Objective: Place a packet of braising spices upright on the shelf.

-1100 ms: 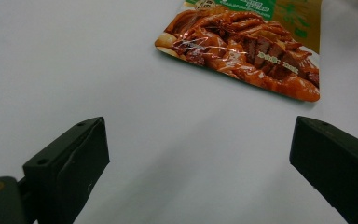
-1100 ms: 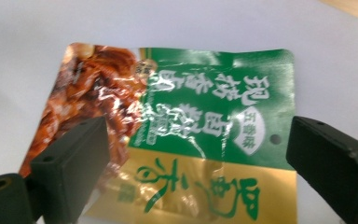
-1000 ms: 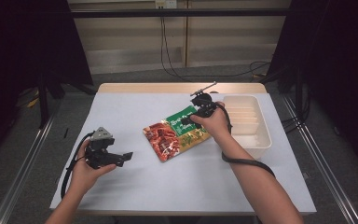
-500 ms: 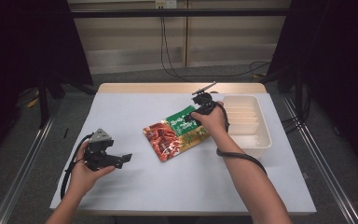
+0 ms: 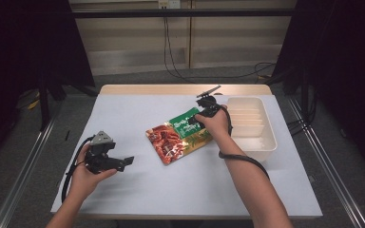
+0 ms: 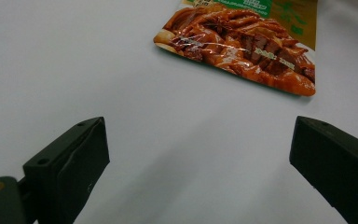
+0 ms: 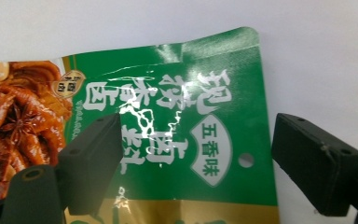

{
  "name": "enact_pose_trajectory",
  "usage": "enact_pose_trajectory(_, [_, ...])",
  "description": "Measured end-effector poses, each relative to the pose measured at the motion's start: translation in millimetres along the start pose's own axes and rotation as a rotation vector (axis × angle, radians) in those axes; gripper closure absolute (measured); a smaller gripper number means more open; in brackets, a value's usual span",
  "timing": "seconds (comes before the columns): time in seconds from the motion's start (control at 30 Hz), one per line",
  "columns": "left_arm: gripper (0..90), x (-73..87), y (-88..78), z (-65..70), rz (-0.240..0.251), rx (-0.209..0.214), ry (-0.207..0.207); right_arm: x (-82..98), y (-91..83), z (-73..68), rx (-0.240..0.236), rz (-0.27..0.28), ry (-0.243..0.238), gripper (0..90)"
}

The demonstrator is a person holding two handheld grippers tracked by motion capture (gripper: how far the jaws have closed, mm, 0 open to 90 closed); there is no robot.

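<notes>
A flat food packet [image 5: 180,135], green at its far end and printed with braised meat at its near end, lies mid-table. My right gripper [image 5: 193,120] hovers low over the green end [image 7: 177,116]. Its jaws have just been closing a little and still stand wide, one over the print and one past the packet's edge, neither pad pressing on it. My left gripper [image 5: 128,161] rests open near the table's front left, pointing toward the packet [image 6: 242,42] with bare tabletop between its jaws [image 6: 200,154].
A white ridged tray [image 5: 266,142] stands at the right of the pale table [image 5: 138,109], just beyond my right hand. Cables trail from both grippers. Dark floor and metal rails surround the table.
My right hand has sunk lower over the packet's green end. The left hand and the packet have stayed where they were.
</notes>
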State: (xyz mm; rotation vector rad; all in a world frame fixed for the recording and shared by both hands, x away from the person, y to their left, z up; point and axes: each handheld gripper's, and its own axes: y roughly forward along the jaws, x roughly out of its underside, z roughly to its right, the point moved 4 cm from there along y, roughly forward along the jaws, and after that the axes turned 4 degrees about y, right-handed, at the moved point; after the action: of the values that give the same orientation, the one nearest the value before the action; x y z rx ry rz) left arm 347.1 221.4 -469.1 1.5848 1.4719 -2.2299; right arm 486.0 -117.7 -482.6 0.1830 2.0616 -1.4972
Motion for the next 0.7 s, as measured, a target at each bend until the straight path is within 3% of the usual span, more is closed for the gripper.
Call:
enact_pose_trajectory(0.6, [4.5, 0.7, 0.1, -0.8, -0.011, 0.002, 0.009, 7.6, 8.9, 6.7, -0.002, -0.018, 0.012, 13.8])
enact_pose_trajectory(0.7, [4.5, 0.7, 0.5, -0.4, -0.01, -0.003, 0.01, 7.3, 7.8, 6.7, -0.003, -0.018, 0.034, 13.9])
